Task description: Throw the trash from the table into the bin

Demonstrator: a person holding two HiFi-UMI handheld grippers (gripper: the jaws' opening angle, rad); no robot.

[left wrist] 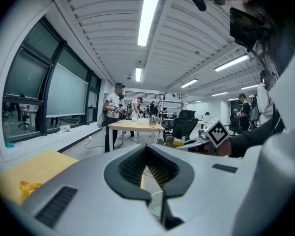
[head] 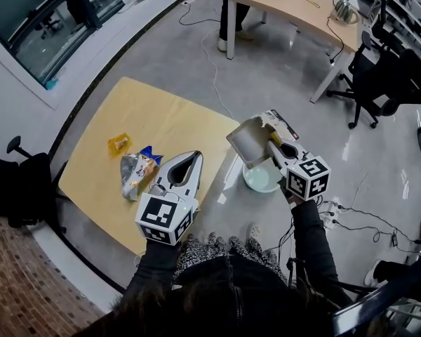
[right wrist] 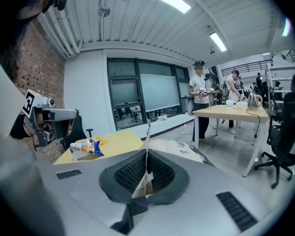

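Grey cardboard carton (head: 250, 141) above pale round bin (head: 255, 183)
Right gripper (head: 274, 141) clamps its flap directly over the bin; left gripper (head: 196, 155), closed and empty, is farther off.

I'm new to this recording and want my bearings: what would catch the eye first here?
The right gripper is shut on a flattened grey carton, holding it up by the pale round bin, which stands on the floor beside the wooden table. On the table lie a yellow wrapper and a crumpled snack bag. The left gripper is next to them, shut and empty.
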